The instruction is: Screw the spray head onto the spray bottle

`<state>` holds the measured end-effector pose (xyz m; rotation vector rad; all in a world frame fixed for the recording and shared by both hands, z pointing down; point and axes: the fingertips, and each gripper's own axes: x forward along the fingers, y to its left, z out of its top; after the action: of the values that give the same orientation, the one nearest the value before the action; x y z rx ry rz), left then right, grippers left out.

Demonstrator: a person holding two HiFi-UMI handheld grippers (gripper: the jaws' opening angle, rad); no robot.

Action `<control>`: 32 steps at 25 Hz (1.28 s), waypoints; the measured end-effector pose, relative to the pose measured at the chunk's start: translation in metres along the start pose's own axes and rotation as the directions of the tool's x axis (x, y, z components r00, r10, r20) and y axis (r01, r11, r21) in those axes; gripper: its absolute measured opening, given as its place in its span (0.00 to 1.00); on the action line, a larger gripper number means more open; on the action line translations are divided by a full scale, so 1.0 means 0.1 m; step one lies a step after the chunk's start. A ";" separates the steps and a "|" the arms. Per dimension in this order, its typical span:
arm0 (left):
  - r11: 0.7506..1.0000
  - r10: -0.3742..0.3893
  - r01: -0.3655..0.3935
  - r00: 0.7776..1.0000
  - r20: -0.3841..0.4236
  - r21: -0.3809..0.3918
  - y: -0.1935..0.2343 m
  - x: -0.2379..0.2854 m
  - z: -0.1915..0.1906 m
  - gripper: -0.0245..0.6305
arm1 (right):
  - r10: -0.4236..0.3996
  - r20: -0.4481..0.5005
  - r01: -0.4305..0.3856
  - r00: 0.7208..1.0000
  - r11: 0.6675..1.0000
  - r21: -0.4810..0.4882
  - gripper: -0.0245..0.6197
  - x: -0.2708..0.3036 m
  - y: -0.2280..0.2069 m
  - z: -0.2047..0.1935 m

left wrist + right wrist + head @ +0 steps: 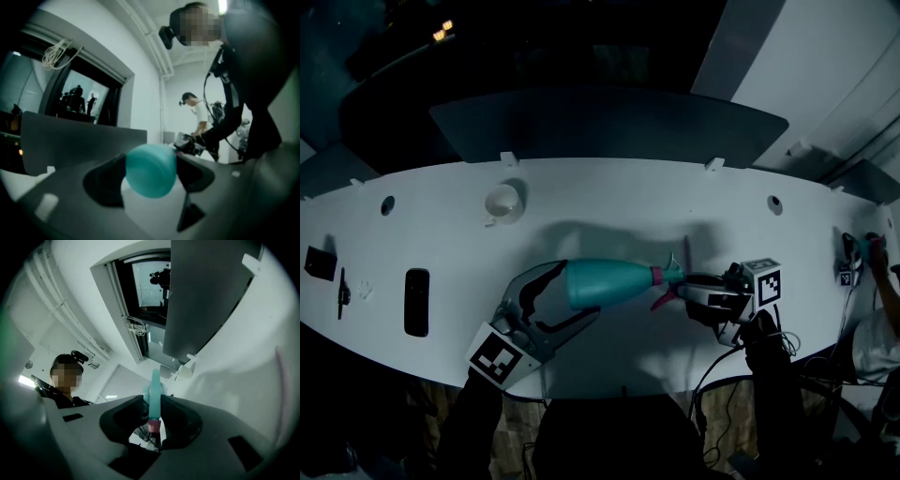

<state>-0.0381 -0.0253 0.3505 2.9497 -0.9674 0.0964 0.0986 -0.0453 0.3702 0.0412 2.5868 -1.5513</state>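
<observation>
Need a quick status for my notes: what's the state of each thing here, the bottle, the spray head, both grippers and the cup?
spray bottle: lying level, held up off the table.
spray head: at the bottle's neck; how far it is screwed on cannot be told.
left gripper: shut on the spray bottle's base.
right gripper: shut on the spray head.
cup: upright on the table.

Your table [628, 202] is one long white top, curved along its far edge, with a round hole [387, 204] near the left end and a second hole [774, 202] near the right. A white cup [503, 202] stands left of centre. Well to your left lie three dark things: a flat slab [416, 302], a thin stick [342, 292] and, by the edge, a small box [320, 262].
</observation>
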 end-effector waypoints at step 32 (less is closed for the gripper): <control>0.899 -0.210 0.205 0.977 0.029 -0.387 0.03 -0.14 -0.12 0.78 | 0.068 -0.156 -0.068 0.985 0.998 0.009 0.15 0.02 0.04 -0.24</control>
<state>-0.0521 -0.0191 0.3617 2.6536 -0.5798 -0.0752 0.0944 -0.0223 0.3778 0.2592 2.6685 -1.5883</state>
